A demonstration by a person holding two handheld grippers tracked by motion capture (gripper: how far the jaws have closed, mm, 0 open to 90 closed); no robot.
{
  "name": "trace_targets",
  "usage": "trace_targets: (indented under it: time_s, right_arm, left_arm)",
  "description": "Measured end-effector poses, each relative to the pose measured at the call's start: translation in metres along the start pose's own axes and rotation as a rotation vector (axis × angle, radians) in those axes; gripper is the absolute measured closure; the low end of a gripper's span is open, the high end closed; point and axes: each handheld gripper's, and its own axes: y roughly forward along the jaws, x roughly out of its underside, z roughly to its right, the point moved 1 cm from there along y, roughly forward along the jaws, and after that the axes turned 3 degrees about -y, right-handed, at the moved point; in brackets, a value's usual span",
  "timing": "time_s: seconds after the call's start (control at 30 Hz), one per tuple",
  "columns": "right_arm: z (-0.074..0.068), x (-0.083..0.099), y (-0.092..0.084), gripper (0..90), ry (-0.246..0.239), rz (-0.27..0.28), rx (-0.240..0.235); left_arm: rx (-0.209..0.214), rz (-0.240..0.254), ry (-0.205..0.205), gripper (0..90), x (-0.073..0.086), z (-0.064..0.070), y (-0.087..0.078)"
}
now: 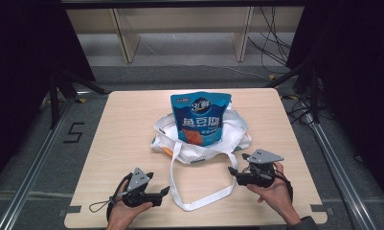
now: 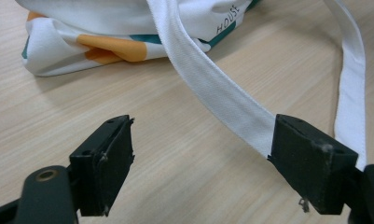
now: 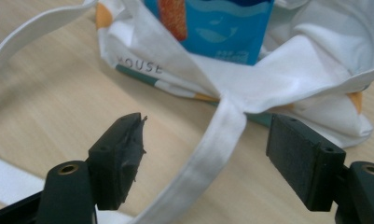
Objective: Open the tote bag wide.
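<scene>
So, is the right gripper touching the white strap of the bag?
Apart. In the right gripper view the strap lies on the table between the open jaws of the right gripper, wood visible at both sides.

Large white Chinese characters "鱼豆腐" printed on blue snack pouch [image 1: 199,118], round "3I鲜" logo above them. "HOUSE" lettered on white tote bag [image 3: 140,66]. Black "5" marked on floor [image 1: 73,132] left of counter.

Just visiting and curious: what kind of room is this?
Probably a lab recording booth: a lone wooden table ringed by dark curtains, metal frame rails and loose cables on the floor.
</scene>
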Motion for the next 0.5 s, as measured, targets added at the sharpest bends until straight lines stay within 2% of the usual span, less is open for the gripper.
trace_targets:
  time_s: [0.13,0.17,0.23,0.27,0.3,0.33,0.37,0.4,0.47,0.5]
  right_arm:
    - [-0.006,0.006,-0.002,28.2,-0.005,-0.017,-0.008]
    - [-0.007,0.007,-0.003,28.1,-0.014,-0.018,-0.006]
    - [-0.01,0.009,-0.005,27.8,0.008,-0.023,-0.009]
    - [-0.01,0.01,-0.006,27.6,0.001,-0.025,-0.013]
    - [-0.011,0.013,-0.006,27.5,0.011,-0.022,-0.009]
    - [-0.013,0.015,-0.007,27.2,0.01,-0.027,-0.016]
    - [-0.014,0.017,-0.007,26.7,0.008,-0.035,-0.021]
    - [-0.015,0.019,-0.008,26.6,0.004,-0.044,-0.024]
    - [-0.018,0.021,-0.009,26.5,0.006,-0.053,-0.027]
    - [-0.019,0.022,-0.009,26.5,-0.003,-0.053,-0.032]
  left_arm:
    - [-0.008,-0.004,-0.004,19.3,0.001,0.003,-0.001]
    - [0.001,0.005,0.001,19.3,0.002,0.006,-0.002]
    - [-0.021,0.016,0.006,19.5,0.003,0.009,-0.005]
    - [-0.03,0.017,0.006,19.5,0.003,0.011,-0.006]
    - [-0.016,0.029,-0.003,19.5,0.003,0.013,-0.005]
    - [-0.015,0.016,0.006,19.3,0.003,0.013,-0.006]
    - [-0.012,0.009,0.034,19.2,0.003,0.013,-0.007]
    - [-0.011,0.022,0.005,19.1,0.004,0.016,-0.006]
    - [-0.001,-0.002,0.015,18.8,0.006,0.019,-0.008]
    - [-0.001,0.003,0.017,18.5,0.007,0.02,-0.007]
